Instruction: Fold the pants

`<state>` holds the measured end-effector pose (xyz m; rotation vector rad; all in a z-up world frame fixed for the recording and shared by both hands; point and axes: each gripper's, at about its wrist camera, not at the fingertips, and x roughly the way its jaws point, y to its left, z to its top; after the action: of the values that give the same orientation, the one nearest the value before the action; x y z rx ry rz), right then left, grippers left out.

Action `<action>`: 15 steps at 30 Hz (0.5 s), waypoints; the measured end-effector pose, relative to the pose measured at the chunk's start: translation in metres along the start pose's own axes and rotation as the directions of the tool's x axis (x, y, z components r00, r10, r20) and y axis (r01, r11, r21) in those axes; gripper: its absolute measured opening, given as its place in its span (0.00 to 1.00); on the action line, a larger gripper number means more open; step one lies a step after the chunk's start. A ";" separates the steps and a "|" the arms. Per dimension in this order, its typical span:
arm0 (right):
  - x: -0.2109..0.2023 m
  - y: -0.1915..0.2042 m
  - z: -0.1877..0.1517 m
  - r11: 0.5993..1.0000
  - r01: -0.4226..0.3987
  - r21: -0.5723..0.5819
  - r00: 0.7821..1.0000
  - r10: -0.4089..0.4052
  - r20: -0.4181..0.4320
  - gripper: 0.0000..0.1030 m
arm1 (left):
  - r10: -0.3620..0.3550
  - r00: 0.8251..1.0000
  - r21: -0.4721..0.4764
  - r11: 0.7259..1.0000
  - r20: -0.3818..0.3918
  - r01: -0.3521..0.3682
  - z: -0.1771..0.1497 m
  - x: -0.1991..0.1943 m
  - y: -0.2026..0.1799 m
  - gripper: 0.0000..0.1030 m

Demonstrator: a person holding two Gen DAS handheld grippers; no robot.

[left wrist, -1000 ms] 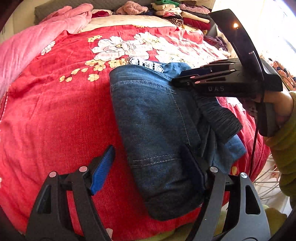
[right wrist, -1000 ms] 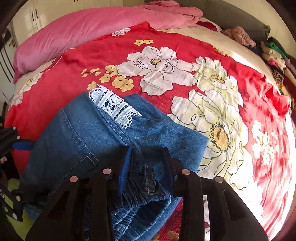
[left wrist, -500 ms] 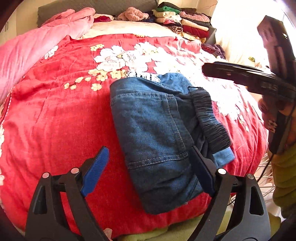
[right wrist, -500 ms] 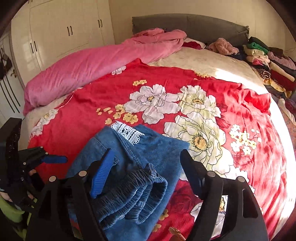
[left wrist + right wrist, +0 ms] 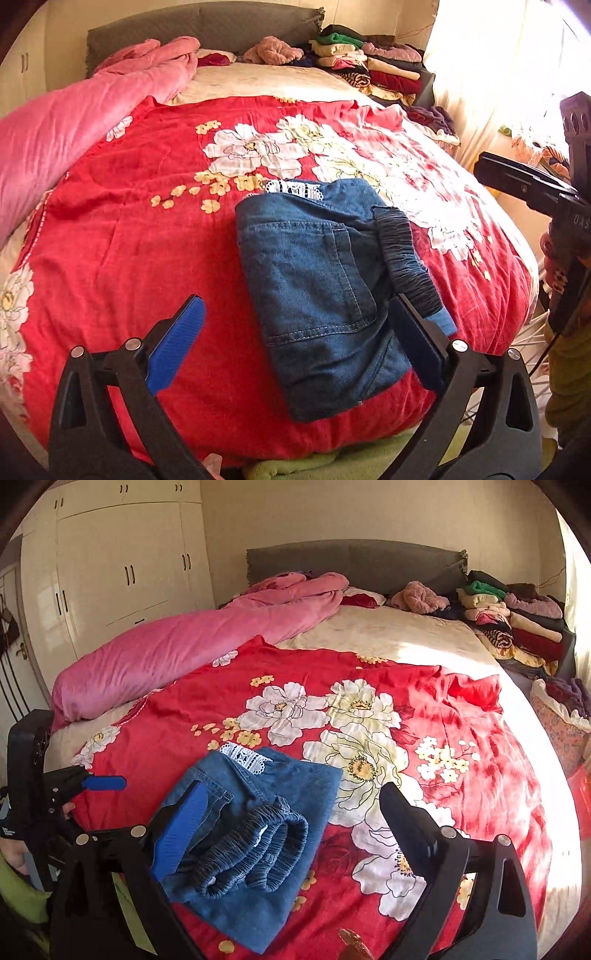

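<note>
Pants (image 5: 325, 291) folded on bedspread (image 5: 122, 258) — both grippers' fingers (image 5: 181, 830) apart, clear above.

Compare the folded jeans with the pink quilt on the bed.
The jeans are blue denim, folded into a compact bundle near the bed's foot; the pink quilt is plush and lies in a long roll along the far side. The jeans sit on the red floral blanket; the quilt lies beside it. Neither is held by tongs.

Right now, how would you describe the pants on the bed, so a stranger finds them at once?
Look at the red floral blanket covering the near half of the bed. The pants lie folded near its front edge. They are the only blue denim there, with white lace trim and a gathered elastic waistband.
</note>
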<state>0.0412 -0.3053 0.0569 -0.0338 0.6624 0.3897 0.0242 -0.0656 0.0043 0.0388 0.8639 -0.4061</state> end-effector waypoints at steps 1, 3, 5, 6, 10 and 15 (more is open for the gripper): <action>-0.002 -0.001 -0.001 1.000 0.005 0.001 1.000 -0.005 0.001 0.91 | 0.005 1.000 0.001 1.000 0.005 -0.005 0.001 -0.002 0.000 0.91; -0.007 -0.002 -0.002 1.000 0.008 0.002 1.000 -0.008 0.006 0.91 | 0.016 1.000 0.005 1.000 0.014 -0.016 0.001 -0.005 -0.001 0.91; -0.010 -0.002 -0.004 1.000 0.015 -0.002 1.000 -0.015 0.005 0.91 | 0.022 1.000 0.005 1.000 0.022 -0.022 0.001 -0.007 -0.002 0.91; -0.011 -0.001 -0.006 1.000 0.019 -0.004 1.000 -0.019 0.004 0.91 | 0.025 0.999 0.006 1.000 0.024 -0.025 0.002 -0.008 -0.002 0.91; -0.014 -0.002 -0.012 0.999 0.033 -0.009 0.999 -0.033 -0.005 0.91 | 0.039 0.999 0.002 0.999 0.029 -0.039 0.002 -0.009 0.000 0.91; -0.010 -0.006 -0.024 0.999 0.040 0.011 0.999 -0.040 -0.035 0.91 | 0.059 0.998 0.007 0.998 0.026 -0.059 0.001 -0.007 0.001 0.91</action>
<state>0.0218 -0.3181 0.0438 -0.0428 0.6970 0.3476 0.0213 -0.0627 0.0104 0.0658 0.8343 -0.3538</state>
